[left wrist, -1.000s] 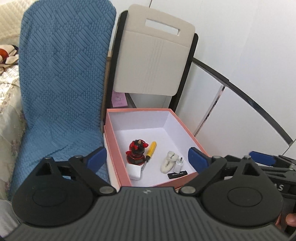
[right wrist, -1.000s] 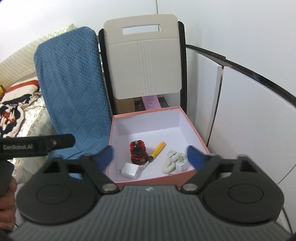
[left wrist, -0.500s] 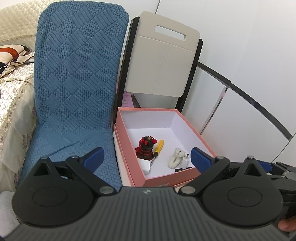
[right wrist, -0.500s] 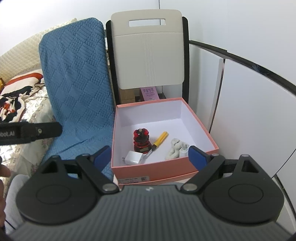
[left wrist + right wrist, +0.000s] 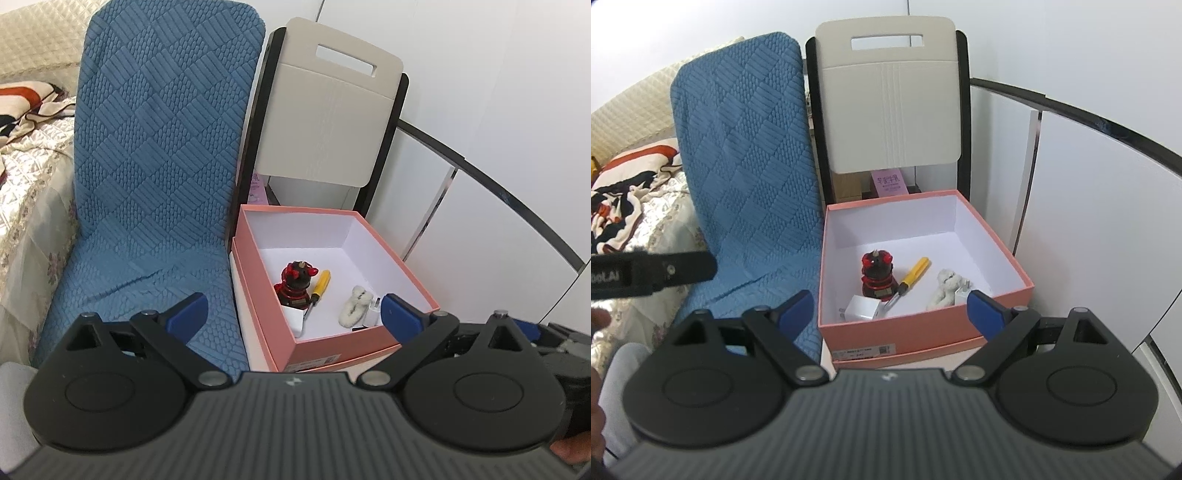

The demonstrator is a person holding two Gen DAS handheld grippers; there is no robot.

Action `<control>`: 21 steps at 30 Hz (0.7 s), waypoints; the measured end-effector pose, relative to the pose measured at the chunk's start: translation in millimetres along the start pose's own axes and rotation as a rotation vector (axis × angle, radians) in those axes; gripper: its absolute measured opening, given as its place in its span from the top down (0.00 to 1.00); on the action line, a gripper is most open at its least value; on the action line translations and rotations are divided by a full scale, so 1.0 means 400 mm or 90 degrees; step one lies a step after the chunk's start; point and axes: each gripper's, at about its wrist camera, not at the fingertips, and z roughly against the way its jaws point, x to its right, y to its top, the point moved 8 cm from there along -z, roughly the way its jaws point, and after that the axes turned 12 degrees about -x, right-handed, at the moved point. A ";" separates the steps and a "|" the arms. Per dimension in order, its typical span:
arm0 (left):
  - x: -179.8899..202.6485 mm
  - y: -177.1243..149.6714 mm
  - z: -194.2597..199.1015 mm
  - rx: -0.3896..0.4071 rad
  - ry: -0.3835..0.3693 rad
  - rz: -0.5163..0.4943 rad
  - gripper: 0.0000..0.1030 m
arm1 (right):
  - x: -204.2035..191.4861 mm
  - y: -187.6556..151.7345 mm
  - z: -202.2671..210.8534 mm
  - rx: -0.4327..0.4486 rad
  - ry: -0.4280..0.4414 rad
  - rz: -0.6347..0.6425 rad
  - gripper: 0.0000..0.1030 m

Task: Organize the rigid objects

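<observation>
Both hand-held grippers [image 5: 291,308] [image 5: 890,308] hung wide and empty near the pink box [image 5: 923,325], where the red figurine [image 5: 877,273] stood beside the screwdriver [image 5: 910,278], so a clumsy reach probably risked toppling it.

Both wrist views look obliquely down, near, sharing the pink box [image 5: 373,334] [image 5: 923,326].

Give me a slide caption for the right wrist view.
Open right gripper faces pink box holding toys, screwdriver, chargers.

Screwdriver [image 5: 911,277] lies in box [image 5: 923,326], between figurine [image 5: 877,274] and toy [image 5: 945,284].
</observation>
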 end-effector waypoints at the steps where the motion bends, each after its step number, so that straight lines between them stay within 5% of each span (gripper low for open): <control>1: -0.001 -0.001 -0.001 -0.001 -0.002 0.000 0.02 | -0.002 -0.002 -0.001 0.000 -0.003 0.003 0.11; 21: -0.043 -0.007 -0.052 0.000 0.014 -0.009 0.02 | -0.009 -0.011 -0.056 -0.011 -0.013 -0.003 0.11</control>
